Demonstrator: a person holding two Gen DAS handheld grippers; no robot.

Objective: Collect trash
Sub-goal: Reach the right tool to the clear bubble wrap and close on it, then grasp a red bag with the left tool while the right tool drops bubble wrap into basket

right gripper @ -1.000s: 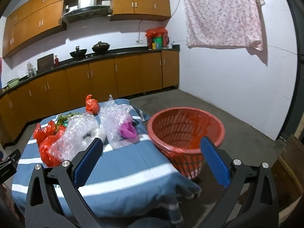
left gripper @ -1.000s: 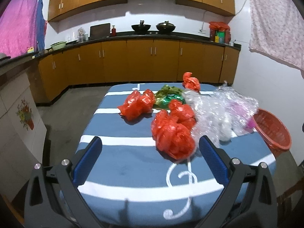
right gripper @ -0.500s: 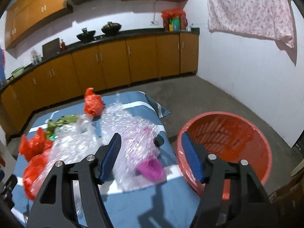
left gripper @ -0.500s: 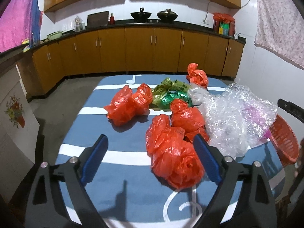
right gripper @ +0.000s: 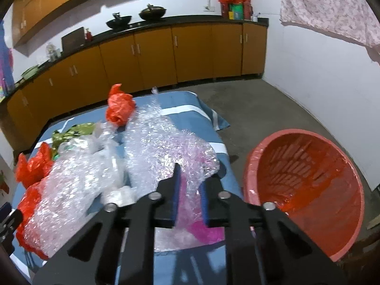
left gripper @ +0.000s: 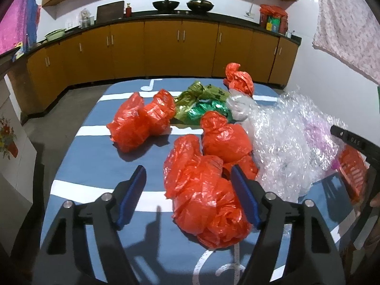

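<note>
Several crumpled red plastic bags lie on the blue striped table (left gripper: 95, 156). My left gripper (left gripper: 188, 190) is open, its jaws on either side of the nearest red bag (left gripper: 204, 197), without closing on it. My right gripper (right gripper: 190, 187) has closed on the pink-tinted bubble wrap (right gripper: 171, 147) at the table's right edge. A second clear bubble wrap bundle (right gripper: 78, 178) lies to its left. The red laundry-style basket (right gripper: 306, 185) stands on the floor right of the table; it also shows in the left wrist view (left gripper: 351, 171).
Another red bag (left gripper: 142, 123), green and gold foil wrappers (left gripper: 204, 102) and a small red bag (left gripper: 238, 78) lie farther back on the table. Orange kitchen cabinets (left gripper: 166, 47) run along the back wall. A white wall (right gripper: 320, 71) is on the right.
Both grippers moved forward and down toward the table. The left gripper's jaws came around the nearest red bag. The right gripper narrowed from wide open to closed on the bubble wrap.
</note>
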